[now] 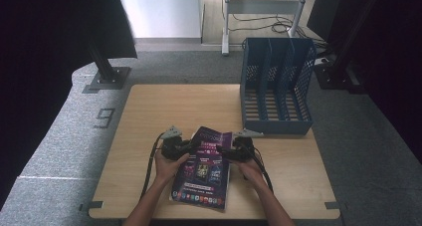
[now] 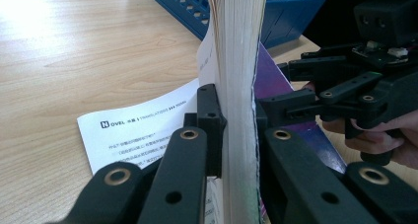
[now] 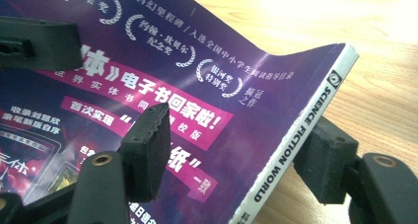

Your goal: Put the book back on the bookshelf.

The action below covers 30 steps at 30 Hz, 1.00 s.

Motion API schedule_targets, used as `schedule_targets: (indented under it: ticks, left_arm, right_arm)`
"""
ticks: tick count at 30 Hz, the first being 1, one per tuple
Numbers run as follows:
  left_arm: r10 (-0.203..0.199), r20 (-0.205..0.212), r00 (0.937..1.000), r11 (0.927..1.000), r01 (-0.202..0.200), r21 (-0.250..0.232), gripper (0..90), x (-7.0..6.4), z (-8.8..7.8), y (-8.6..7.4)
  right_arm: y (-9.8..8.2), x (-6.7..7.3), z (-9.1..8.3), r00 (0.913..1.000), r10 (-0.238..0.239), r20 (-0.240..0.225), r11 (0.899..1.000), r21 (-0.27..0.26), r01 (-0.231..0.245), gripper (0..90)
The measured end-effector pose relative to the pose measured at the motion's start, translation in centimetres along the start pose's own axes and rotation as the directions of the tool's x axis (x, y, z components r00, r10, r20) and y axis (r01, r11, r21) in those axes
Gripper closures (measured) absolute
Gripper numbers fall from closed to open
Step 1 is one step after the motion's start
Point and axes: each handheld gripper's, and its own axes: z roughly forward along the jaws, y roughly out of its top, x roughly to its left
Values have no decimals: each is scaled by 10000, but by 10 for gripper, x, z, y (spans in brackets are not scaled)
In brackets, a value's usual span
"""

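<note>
A magazine [image 1: 204, 171] with a purple cover lies on the wooden table [image 1: 164, 106] near its front edge, and its top end is lifted. My left gripper [image 1: 190, 147] is shut on the magazine's left page edge [image 2: 239, 86], with the page block pinched between its jaws [image 2: 236, 120]. A white printed page [image 2: 143, 130] curls out below it onto the table. My right gripper [image 1: 222, 150] straddles the spine side. One pad [image 3: 148, 150] sits over the cover [image 3: 197, 86], the other pad [image 3: 325, 165] beyond the spine, with a wide gap between them.
A blue perforated file holder [image 1: 276, 86] with three slots stands at the table's back right, also seen behind the pages [image 2: 291, 12]. The table's left and back half is bare wood. Dark stands and a grey carpet surround the table.
</note>
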Motion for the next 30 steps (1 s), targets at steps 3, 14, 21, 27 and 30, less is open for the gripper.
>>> schedule_targets:
  ticks: [3,14,21,27,30]
  left_arm:
    - [17,58,10000,10000,-16,-64,841,0,-3,1]
    - [58,4,10000,10000,-58,-64,840,-1,-4,1]
    - [54,-3,10000,10000,-54,-66,841,-1,-4,2]
    - [56,31,10000,10000,-56,-75,841,-2,-5,2]
    - [84,35,10000,9999,-84,-132,840,-2,-6,2]
  right_arm:
    - [4,2,-2,10000,-42,17,10000,-18,42,356]
    - [9,-6,4,10000,25,21,10000,68,-25,395]
    - [9,-10,4,9999,96,99,9999,93,-97,507]
    - [11,-10,-3,9996,-266,1,9996,36,266,598]
    - [12,-9,-9,9993,-354,-72,9993,-94,353,630]
